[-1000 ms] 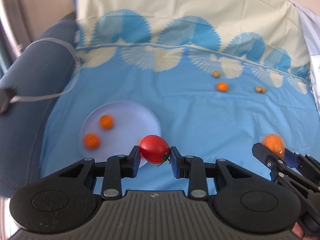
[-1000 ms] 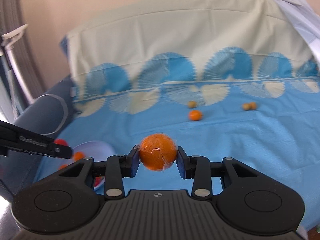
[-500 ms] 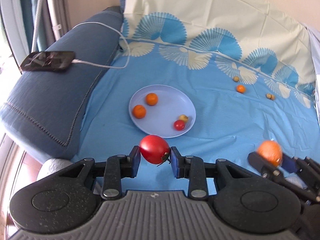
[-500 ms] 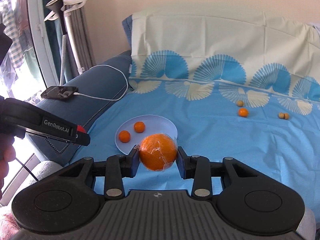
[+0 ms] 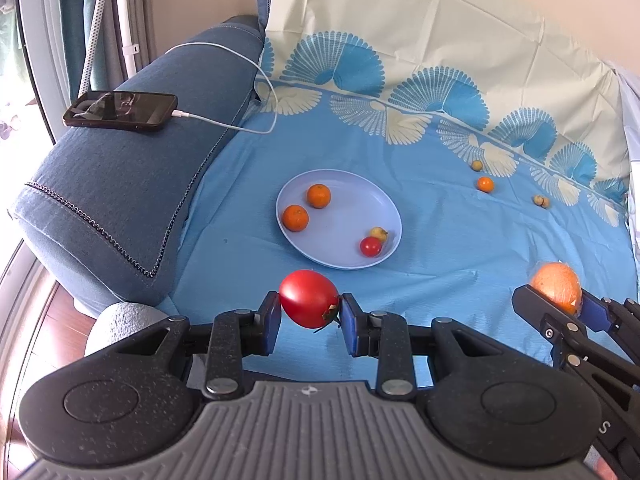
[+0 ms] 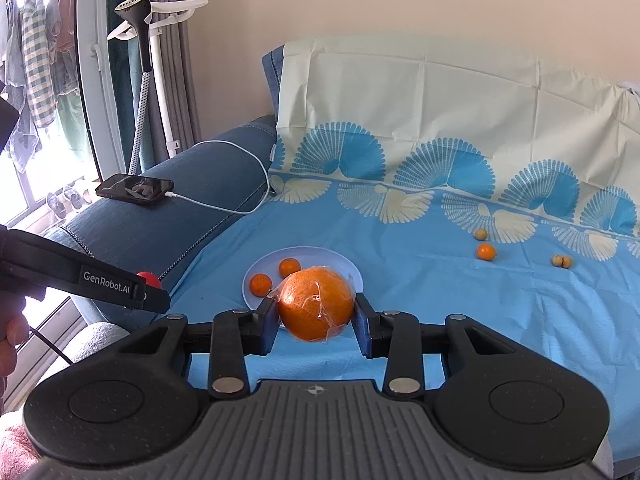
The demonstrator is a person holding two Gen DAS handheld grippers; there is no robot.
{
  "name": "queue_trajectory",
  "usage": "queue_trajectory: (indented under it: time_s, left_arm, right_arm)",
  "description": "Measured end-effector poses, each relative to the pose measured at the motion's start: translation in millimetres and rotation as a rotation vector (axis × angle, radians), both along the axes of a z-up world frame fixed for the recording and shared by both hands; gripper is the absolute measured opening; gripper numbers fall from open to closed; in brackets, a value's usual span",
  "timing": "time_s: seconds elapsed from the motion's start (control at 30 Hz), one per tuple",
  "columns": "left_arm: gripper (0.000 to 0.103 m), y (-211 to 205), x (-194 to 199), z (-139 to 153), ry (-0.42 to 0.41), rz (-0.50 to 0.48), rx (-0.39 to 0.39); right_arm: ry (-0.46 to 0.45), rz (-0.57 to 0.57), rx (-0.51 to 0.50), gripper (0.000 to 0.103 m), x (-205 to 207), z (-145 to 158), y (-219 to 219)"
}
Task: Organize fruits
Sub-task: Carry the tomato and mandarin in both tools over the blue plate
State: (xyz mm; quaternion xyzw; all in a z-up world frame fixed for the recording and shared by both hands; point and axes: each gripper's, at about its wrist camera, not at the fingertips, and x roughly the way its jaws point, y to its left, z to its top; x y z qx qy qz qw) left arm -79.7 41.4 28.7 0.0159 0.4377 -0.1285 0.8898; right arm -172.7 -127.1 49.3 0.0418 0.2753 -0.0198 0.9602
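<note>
Red tomato (image 5: 309, 298): clamped between the blue pads of the left gripper (image 5: 309, 312), stem end toward the right pad, held above the blue sheet.
Wrapped orange (image 6: 317, 303): gripped in clear film by the right gripper (image 6: 317, 320), both pads pressed on its sides, lifted off the sheet.
Blue sheet (image 5: 460, 240): covered the sofa seat, with a fan pattern along its far edge.
Pale blue plate (image 5: 344, 216): lay on the sheet just beyond the tomato, in front of both grippers.
Plate contents: two small oranges (image 5: 319, 195) sat side by side at its left; a small red tomato (image 5: 371, 246) and a yellowish fruit (image 5: 378, 233) touched at its right.
Loose fruit: one small orange (image 5: 485, 184) and three tan round fruits (image 5: 541, 200) lay far right on the sheet, well apart from the plate.
Phone (image 5: 120, 111): rested on the denim armrest (image 5: 120, 184), a white cable (image 5: 240, 60) plugged in.
Person's hand (image 6: 10, 340): partly visible at the left edge, behind the left gripper.
</note>
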Motion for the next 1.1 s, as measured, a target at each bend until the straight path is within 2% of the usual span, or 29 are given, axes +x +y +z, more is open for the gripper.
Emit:
queue_trajectory:
  time_s: [0.73, 1.1]
  left_arm:
    - [0.035, -1.8, 8.8, -5.2, 0.016, 0.008, 0.002]
    - [0.035, -3.7, 33.5, -9.3, 0.03, 0.025, 0.002]
  right_arm:
    - [0.014, 0.013, -0.009, 0.039, 4.9, -3.8, 3.1]
    - [0.048, 0.01, -0.013, 0.039, 21.4, -13.1, 1.5]
